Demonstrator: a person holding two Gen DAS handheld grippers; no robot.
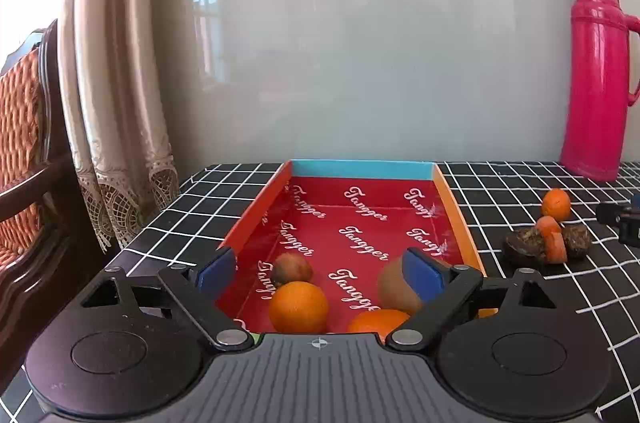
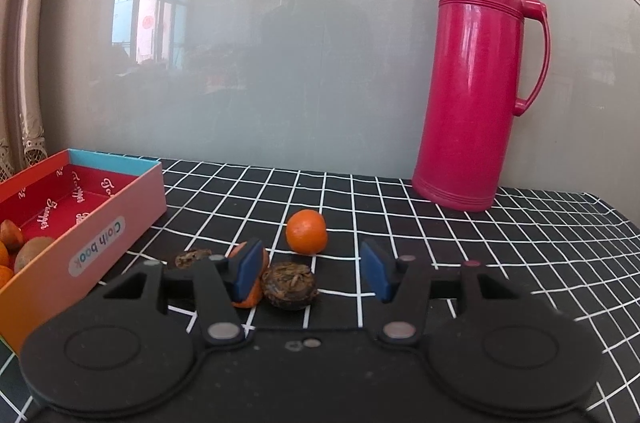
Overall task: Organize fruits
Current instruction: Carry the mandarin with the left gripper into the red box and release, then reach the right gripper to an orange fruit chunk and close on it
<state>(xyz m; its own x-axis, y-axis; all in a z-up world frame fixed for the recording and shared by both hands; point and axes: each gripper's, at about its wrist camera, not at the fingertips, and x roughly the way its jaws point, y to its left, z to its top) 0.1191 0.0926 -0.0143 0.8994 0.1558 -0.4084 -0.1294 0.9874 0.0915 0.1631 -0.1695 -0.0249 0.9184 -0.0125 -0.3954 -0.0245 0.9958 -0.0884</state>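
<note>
— How are the tongs held?
— Left tongs [image 1: 320, 273] are spread wide over the box [image 1: 256, 215]; right tongs [image 2: 310, 269] gape, ungripping.
— And the fruit?
— Oranges [image 1: 298, 307] and a kiwi [image 1: 396, 289] are seen inside the box; a tangerine [image 2: 306, 231] is seen right of it on the tabletop [image 2: 460, 243].

I see a tall pink thermos jug [image 2: 478, 79] standing upright on the black grid-patterned tablecloth [image 2: 460, 243], close against the glossy grey wall [image 2: 280, 43]. At my far left hang beige lace-edged curtains [image 1: 116, 103], with a wooden chair [image 1: 28, 159] beside them.
</note>
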